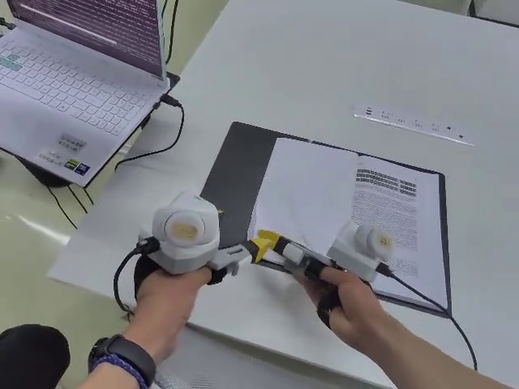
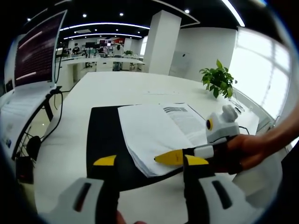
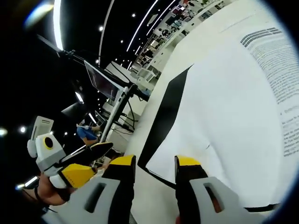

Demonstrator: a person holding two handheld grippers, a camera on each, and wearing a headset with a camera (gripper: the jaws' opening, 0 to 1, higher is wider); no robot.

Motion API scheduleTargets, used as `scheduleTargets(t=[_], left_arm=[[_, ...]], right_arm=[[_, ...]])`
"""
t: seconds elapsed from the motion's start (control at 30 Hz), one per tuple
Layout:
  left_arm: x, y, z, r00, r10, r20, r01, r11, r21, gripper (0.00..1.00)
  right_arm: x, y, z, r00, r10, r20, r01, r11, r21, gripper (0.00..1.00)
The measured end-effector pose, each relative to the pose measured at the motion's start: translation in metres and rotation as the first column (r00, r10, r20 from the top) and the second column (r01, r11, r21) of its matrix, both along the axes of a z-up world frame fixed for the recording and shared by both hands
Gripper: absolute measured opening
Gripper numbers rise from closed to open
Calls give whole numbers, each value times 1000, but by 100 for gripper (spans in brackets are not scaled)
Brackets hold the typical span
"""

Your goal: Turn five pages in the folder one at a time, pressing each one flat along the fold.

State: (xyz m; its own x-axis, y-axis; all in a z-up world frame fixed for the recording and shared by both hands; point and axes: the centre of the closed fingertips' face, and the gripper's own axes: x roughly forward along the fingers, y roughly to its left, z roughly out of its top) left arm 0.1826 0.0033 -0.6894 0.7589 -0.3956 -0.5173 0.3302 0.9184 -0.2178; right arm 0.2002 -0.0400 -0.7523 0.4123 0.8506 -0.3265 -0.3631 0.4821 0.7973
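folder: black plastic folder (image 1: 233, 166) lying open and flat on the white table (image 1: 324, 65), close to the near edge. the left inner cover is bare.
pages: stack of white printed sheets (image 1: 316, 194) on the folder's right half. the top sheet humps up a bit and its left edge hangs over the black cover. there's text toward its right side.
left gripper: white two-jaw gripper with yellow tips (image 2: 150, 161), held in the left hand (image 1: 166, 300) at the folder's near left corner. the jaws are spread wide with nothing in them, and the black cover shows through the gap.
right gripper: matching white gripper (image 3: 154, 162) in the right hand (image 1: 357, 304), pointing left along the near edge of the sheets. the jaws are parted by a small gap at the sheets' near left corner. can't tell if they touch the paper.
tips: the two grippers' yellow tips sit just beside each other.
laptop: open silver laptop (image 1: 73, 89) at the far left with its screen lit and a black cable (image 1: 166, 121) plugged in.
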Motion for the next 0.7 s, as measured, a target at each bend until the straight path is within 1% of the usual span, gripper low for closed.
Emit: scheduleTargets(t=[0.13, 0.17, 0.23, 0.37, 0.5, 0.53, 0.63, 0.7], left_arm=[[2, -2, 0, 1000, -1, 6, 1, 1000, -6, 52], [3, -3, 0, 1000, -1, 6, 1, 1000, -7, 51], [4, -5, -1, 1000, -2, 6, 2, 1000, -11, 51], [6, -9, -5, 1000, -23, 3, 23, 1000, -1, 47], [9, -13, -8, 998, -57, 7, 57, 998, 19, 40], [9, -14, -10, 998, -70, 4, 70, 997, 31, 38], [12, -16, -14, 996, -86, -6, 86, 995, 41, 33], [13, -17, -17, 996, -91, -11, 91, 995, 38, 30]], right_arm=[[-3, -16, 8, 999, -7, 43, 8, 1000, -26, 32], [-5, -21, 11, 999, -11, 50, 13, 999, -31, 32], [-5, -33, 14, 997, -25, 72, 29, 998, -48, 31], [-3, -57, 19, 993, -77, 88, 82, 995, -59, 30], [0, -78, 24, 987, -126, 103, 132, 989, -61, 29], [0, -84, 26, 984, -137, 111, 145, 987, -67, 28], [1, -98, 28, 980, -165, 114, 173, 983, -66, 28], [2, -108, 28, 976, -182, 119, 191, 979, -70, 28]])
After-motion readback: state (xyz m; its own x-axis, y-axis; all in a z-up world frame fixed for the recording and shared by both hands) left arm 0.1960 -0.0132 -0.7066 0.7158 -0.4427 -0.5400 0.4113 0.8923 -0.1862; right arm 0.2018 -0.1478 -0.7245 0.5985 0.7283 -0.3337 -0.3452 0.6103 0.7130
